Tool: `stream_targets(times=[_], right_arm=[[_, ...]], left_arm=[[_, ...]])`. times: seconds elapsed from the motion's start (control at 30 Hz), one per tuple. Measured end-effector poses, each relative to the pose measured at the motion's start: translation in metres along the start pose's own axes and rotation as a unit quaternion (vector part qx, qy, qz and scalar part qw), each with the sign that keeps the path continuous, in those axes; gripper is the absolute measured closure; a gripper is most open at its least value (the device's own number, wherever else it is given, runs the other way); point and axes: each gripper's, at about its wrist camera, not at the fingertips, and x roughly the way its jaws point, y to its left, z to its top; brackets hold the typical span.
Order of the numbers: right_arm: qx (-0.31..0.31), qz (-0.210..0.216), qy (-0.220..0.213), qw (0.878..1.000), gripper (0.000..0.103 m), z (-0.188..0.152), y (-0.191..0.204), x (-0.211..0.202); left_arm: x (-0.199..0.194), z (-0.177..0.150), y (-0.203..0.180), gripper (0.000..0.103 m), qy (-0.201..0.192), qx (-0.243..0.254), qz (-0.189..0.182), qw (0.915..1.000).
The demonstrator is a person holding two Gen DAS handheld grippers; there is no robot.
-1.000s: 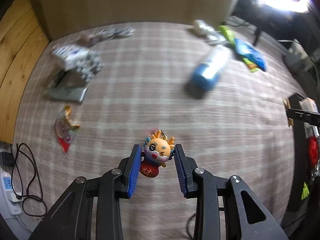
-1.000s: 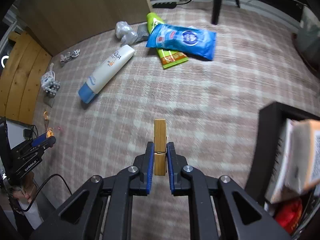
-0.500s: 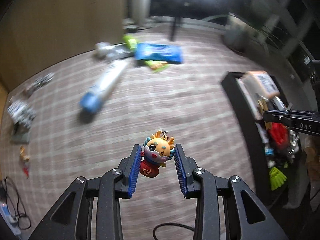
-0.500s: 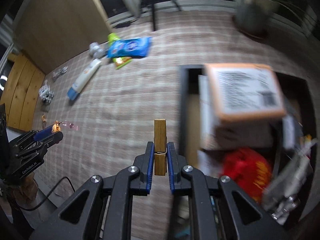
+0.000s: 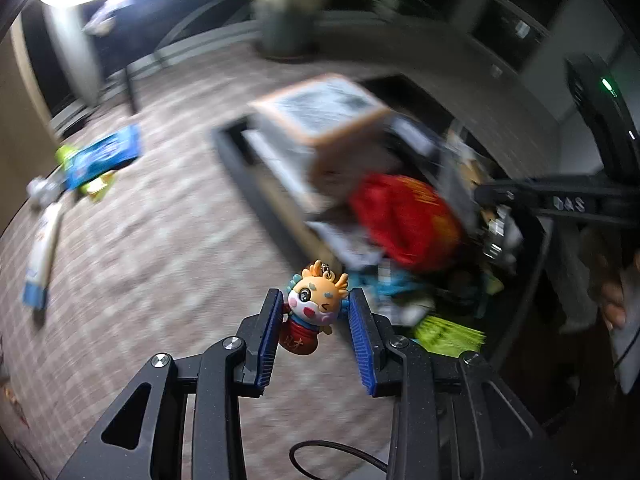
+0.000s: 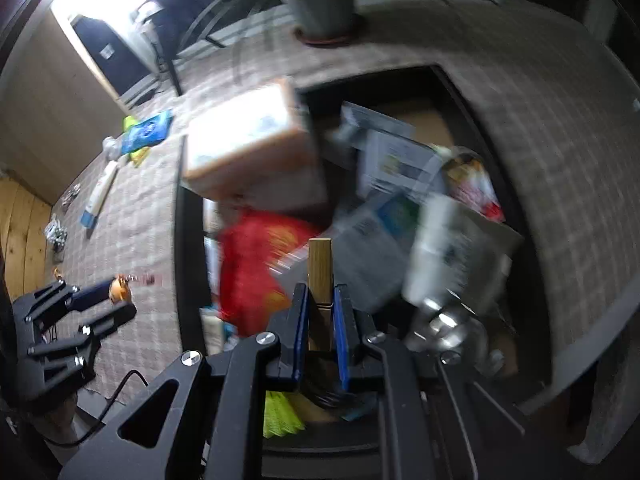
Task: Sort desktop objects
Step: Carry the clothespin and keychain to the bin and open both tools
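My left gripper (image 5: pixel 316 300) is shut on a small dragon toy keychain (image 5: pixel 314 306) and holds it in the air by the near left corner of the black storage box (image 5: pixel 256 196). My right gripper (image 6: pixel 320 300) is shut on a wooden clothespin (image 6: pixel 320 272) and holds it above the same black box (image 6: pixel 180 260), over a red bag (image 6: pixel 248 264). The left gripper also shows at the left of the right wrist view (image 6: pixel 108 300). The right gripper shows at the right of the left wrist view (image 5: pixel 492 196).
The box holds a cardboard carton (image 5: pixel 320 120), a red bag (image 5: pixel 400 224), papers (image 6: pixel 400 152) and green items (image 5: pixel 444 332). On the checked cloth lie a blue packet (image 5: pixel 104 156), a white tube (image 5: pixel 40 256) and a potted plant (image 6: pixel 324 4).
Both grippers have swung right from the open cloth toward the black box. The right gripper now hangs over the box. Both keep their hold.
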Motion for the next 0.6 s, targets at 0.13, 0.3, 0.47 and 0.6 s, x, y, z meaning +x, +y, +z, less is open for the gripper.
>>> stream_targets(times=[0.13, 0.3, 0.47, 0.6], right_arm=[[0.018, -0.005, 0.003, 1.000, 0.090, -0.014, -0.021, -0.005], [0.024, 0.000, 0.008, 1.000, 0.090, -0.030, -0.030, -0.009], [0.022, 0.020, 0.022, 0.999, 0.090, -0.043, -0.028, -0.005], [0.028, 0.023, 0.025, 0.999, 0.082, -0.046, -0.026, -0.005]], left_arm=[[0.009, -0.002, -0.036, 0.071, 0.011, 0.037, -0.014, 0.9991], [0.015, -0.003, -0.064, 0.071, 0.022, 0.065, -0.026, 0.9973], [0.015, -0.002, -0.075, 0.070, 0.026, 0.075, -0.039, 0.9960], [0.013, -0.001, -0.075, 0.059, 0.026, 0.071, -0.040, 0.9963]])
